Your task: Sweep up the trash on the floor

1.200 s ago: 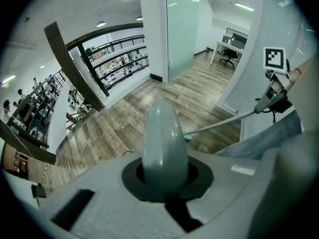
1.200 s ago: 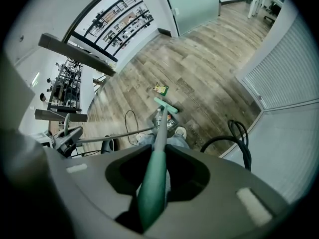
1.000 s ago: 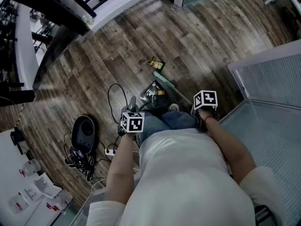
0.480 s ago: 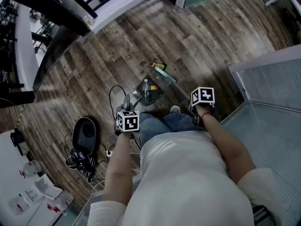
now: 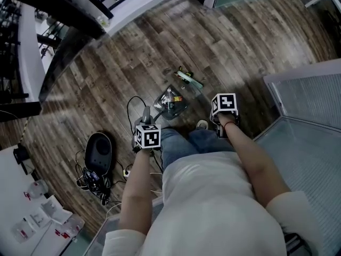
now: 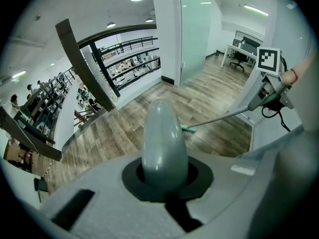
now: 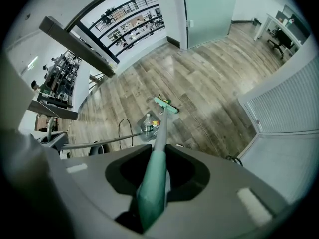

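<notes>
1. Clamping the green broom handle point(image 7: 149, 193) in the right gripper point(image 7: 155, 176), jaws closed tight on it (shaft running straight out from the jaws, down to the floor point(image 5: 240, 41)).
2. Gripping the rounded grey dustpan handle point(image 6: 164, 138) in the left gripper point(image 6: 164, 171), jaws shut around it.
3. Standing the dustpan point(image 5: 158, 106) on the wood just ahead of the knees, between the two grippers and nearer the left one, with a clear bottle point(image 5: 170, 97) lying inside.
4. Setting the green broom head point(image 5: 190, 79) just beyond the pan's far edge, long axis running crosswise to the shaft, a small wrapper point(image 5: 180, 70) beside it on the far side.
5. Judging the coming stroke: pulling the broom head back toward the pan, so the wrapper needs to be on the head's far side (probably so, though hard to confirm).
6. Failing to make out whether wrapper and bristles are touching; losing the lower dustpan shaft and the feet behind the body in the head view.
</notes>
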Motion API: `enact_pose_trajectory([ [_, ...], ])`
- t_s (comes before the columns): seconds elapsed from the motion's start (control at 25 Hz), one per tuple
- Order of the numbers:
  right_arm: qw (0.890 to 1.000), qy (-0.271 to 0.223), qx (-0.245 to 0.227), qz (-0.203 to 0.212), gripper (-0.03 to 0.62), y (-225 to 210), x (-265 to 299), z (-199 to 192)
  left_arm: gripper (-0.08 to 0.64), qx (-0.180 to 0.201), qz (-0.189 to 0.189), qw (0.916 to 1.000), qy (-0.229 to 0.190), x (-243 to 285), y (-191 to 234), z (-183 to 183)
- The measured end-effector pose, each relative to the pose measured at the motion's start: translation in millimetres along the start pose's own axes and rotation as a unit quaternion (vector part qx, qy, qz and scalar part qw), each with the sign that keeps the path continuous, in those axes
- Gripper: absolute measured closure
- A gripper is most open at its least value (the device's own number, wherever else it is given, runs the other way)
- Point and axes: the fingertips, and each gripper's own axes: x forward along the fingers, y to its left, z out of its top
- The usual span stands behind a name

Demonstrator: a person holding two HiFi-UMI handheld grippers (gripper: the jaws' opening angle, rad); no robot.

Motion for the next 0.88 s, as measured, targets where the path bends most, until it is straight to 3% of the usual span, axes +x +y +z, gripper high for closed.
enact_pose_trajectory([
  [0.68, 0.999, 0.037, -0.021, -0.001, 0.494, 21, 22, -13, 0.551, -0.009, -0.001, 0.9999, 0.008, 10, 16, 11],
  [0.88, 0.998, 0.063, -0.017, 0.017, 0.494, 26, 27, -24, 0.551, -0.003, -0.004, 1.0, 0.008, 13, 13, 14],
])
